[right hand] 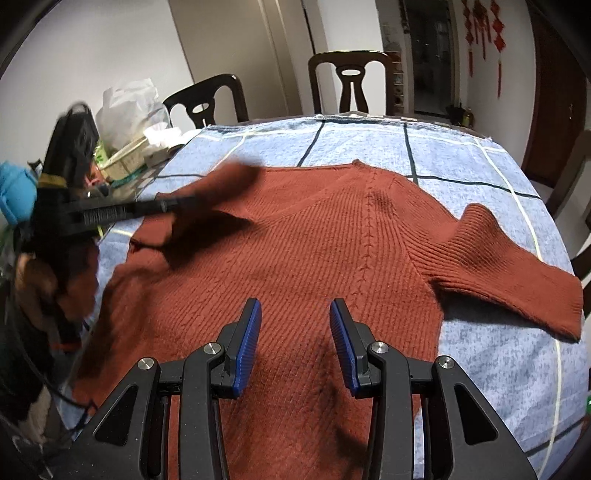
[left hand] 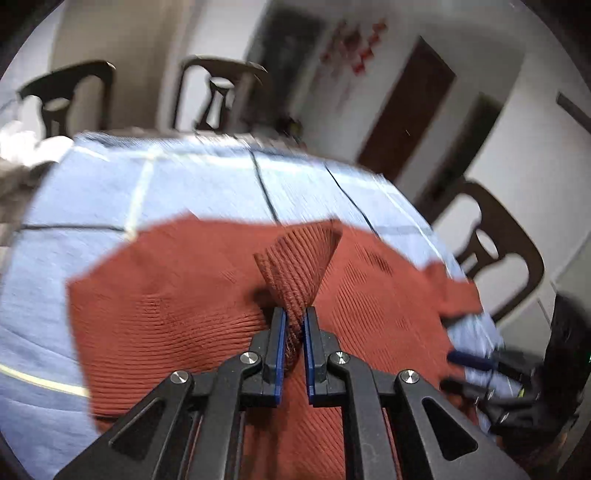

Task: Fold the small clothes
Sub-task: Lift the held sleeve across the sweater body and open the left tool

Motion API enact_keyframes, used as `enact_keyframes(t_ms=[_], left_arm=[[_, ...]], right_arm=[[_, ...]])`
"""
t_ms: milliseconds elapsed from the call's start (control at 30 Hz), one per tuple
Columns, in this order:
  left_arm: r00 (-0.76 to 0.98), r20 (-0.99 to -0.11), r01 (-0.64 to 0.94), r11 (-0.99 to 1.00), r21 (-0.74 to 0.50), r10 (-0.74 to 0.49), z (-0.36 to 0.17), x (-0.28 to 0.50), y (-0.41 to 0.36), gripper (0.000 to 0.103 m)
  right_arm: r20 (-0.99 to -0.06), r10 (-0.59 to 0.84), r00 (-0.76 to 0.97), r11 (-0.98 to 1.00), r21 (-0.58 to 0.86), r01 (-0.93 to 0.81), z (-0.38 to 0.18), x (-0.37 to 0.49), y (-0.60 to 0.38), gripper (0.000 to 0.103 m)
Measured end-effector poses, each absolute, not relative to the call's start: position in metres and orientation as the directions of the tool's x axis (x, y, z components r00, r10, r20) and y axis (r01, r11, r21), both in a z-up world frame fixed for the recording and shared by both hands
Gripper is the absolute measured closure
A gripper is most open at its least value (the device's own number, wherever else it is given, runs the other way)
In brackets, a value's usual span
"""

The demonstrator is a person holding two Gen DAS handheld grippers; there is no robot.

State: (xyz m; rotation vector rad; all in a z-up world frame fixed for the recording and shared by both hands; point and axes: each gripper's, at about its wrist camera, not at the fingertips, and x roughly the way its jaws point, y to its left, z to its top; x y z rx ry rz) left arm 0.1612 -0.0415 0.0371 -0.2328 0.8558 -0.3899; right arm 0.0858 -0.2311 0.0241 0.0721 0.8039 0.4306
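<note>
The left gripper (left hand: 294, 325) pinches the sleeve cuff (left hand: 299, 266) of the rust-red knit sweater (right hand: 314, 251) spread on the blue checked tablecloth (right hand: 491, 354); the right gripper (right hand: 295, 314) hovers agape over its body, cloth margins bare.

The rust-red ribbed knit sweater (right hand: 314, 240) carries a thin cable braid down its middle. Under it the surface's pale blue mottled cloth (right hand: 498, 350) is crossed by dark and cream grid lines. Each black claw (right hand: 295, 343) has blue ridged pads (right hand: 249, 343). At twelve o'clock stands a dark brown wooden chair (right hand: 351, 81), and red hanging ornaments (right hand: 484, 33) at one o'clock.
</note>
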Motion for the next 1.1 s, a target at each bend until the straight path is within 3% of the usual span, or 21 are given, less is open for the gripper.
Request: enact_keyframes(t_ms=[100, 233, 400, 567, 600, 633, 667, 733, 867, 1000, 1100], left_arm=[[0.589, -0.669, 0.262, 0.890, -0.373, -0.454, 0.043, 0.147, -0.039, 0.086], [0.654, -0.646, 0.190, 0.913, -0.362, -0.392, 0.056, 0.135, -0.001, 0.081], [0.681, -0.696, 0.058, 0.965, -0.257, -0.226, 0.046, 0.142, 0.030, 0.081], [0.651, -0.732, 0.028, 0.970, -0.242, -0.202, 0.025, 0.141, 0.041, 0.081], [0.645, -0.736, 0.032, 0.970, -0.241, -0.205, 0.022, 0.140, 0.040, 0.081], [0.643, -0.738, 0.034, 0.971, -0.236, -0.202, 0.020, 0.138, 0.041, 0.081], [0.642, -0.741, 0.037, 0.973, -0.228, -0.198, 0.017, 0.137, 0.041, 0.081], [0.642, -0.742, 0.042, 0.975, -0.217, -0.193, 0.014, 0.138, 0.038, 0.081], [0.659, -0.724, 0.054, 0.973, -0.223, -0.202, 0.018, 0.136, 0.036, 0.081], [0.654, -0.733, 0.040, 0.976, -0.213, -0.187, 0.013, 0.144, 0.035, 0.081], [0.647, -0.741, 0.035, 0.979, -0.203, -0.177, 0.011, 0.143, 0.035, 0.081]], right_arm=[[-0.668, 0.437, 0.602, 0.897, 0.272, -0.350, 0.031, 0.091, -0.230, 0.063], [-0.658, 0.481, 0.579, 0.875, 0.320, -0.363, 0.037, 0.107, -0.218, 0.064], [-0.700, 0.492, 0.518, 0.869, 0.364, -0.335, 0.025, 0.144, -0.197, 0.063], [-0.754, 0.508, 0.417, 0.859, 0.405, -0.313, 0.000, 0.175, -0.174, 0.064], [-0.761, 0.507, 0.404, 0.858, 0.402, -0.319, -0.004, 0.179, -0.169, 0.066], [-0.767, 0.496, 0.407, 0.865, 0.396, -0.308, -0.007, 0.182, -0.167, 0.083], [-0.769, 0.493, 0.407, 0.867, 0.395, -0.303, -0.007, 0.183, -0.169, 0.093], [-0.732, 0.533, 0.425, 0.845, 0.430, -0.319, 0.003, 0.184, -0.173, 0.095], [-0.676, 0.541, 0.500, 0.840, 0.406, -0.360, 0.026, 0.182, -0.178, 0.095], [-0.762, 0.467, 0.449, 0.880, 0.353, -0.316, 0.001, 0.202, -0.177, 0.092], [-0.749, 0.438, 0.498, 0.896, 0.320, -0.307, 0.002, 0.190, -0.183, 0.088]])
